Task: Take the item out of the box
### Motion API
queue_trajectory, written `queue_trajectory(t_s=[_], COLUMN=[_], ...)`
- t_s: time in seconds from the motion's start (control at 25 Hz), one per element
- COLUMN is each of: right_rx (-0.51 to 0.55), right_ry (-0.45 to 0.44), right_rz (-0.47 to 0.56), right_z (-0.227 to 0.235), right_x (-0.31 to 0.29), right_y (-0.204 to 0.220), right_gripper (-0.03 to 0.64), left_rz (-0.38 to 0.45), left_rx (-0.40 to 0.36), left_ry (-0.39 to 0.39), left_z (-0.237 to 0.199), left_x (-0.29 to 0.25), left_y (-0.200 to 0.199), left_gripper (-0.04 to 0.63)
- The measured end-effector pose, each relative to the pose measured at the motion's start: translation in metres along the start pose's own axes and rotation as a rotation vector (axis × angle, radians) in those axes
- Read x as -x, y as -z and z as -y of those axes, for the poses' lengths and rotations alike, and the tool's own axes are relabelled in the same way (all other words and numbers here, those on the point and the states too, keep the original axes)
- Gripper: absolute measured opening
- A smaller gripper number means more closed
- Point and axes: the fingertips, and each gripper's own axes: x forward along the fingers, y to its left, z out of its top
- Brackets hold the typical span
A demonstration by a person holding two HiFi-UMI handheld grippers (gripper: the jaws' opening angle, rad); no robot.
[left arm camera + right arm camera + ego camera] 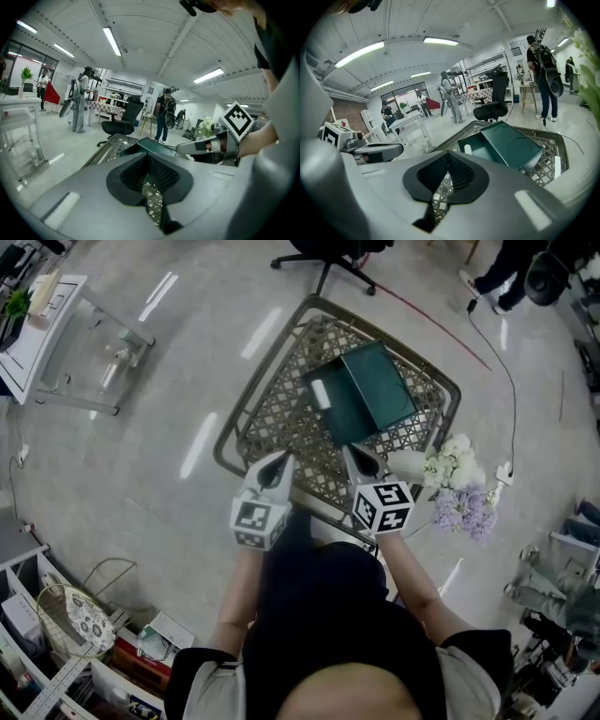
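Observation:
A dark green box (349, 409) lies open on the lattice-topped table (272, 418), its lid (380, 381) resting tilted over the box's right part. A small white item (321, 394) lies inside the box at its left end. My left gripper (278, 463) and right gripper (354, 457) hover side by side over the table's near edge, short of the box, both shut and empty. In the right gripper view the box (483, 154), lid (511, 143) and white item (468, 149) sit just beyond the shut jaws (449, 155). The left gripper view shows the box (149, 146) ahead of its jaws (149, 158).
A bunch of white and lilac flowers (459, 488) sits off the table's right corner. An office chair base (328, 263) stands beyond the table, a cable (511, 381) trails on the floor at right, and shelves with clutter (75, 634) stand at lower left. People stand farther back in the room (79, 103).

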Motion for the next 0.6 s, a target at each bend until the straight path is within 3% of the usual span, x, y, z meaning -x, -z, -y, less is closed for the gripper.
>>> queue_trajectory(t_s=[0.6], right_rx=[0.0], right_ry=[0.048], right_rz=[-0.038], right_z=[0.026], right_x=[-0.062], right_y=[-0.018], right_gripper=[0.002], left_rz=[-0.031], left_rx=[0.009], left_ry=[0.02], left_z=[-0.04], left_x=[-0.049], left_y=[0.007], left_gripper=[0.009])
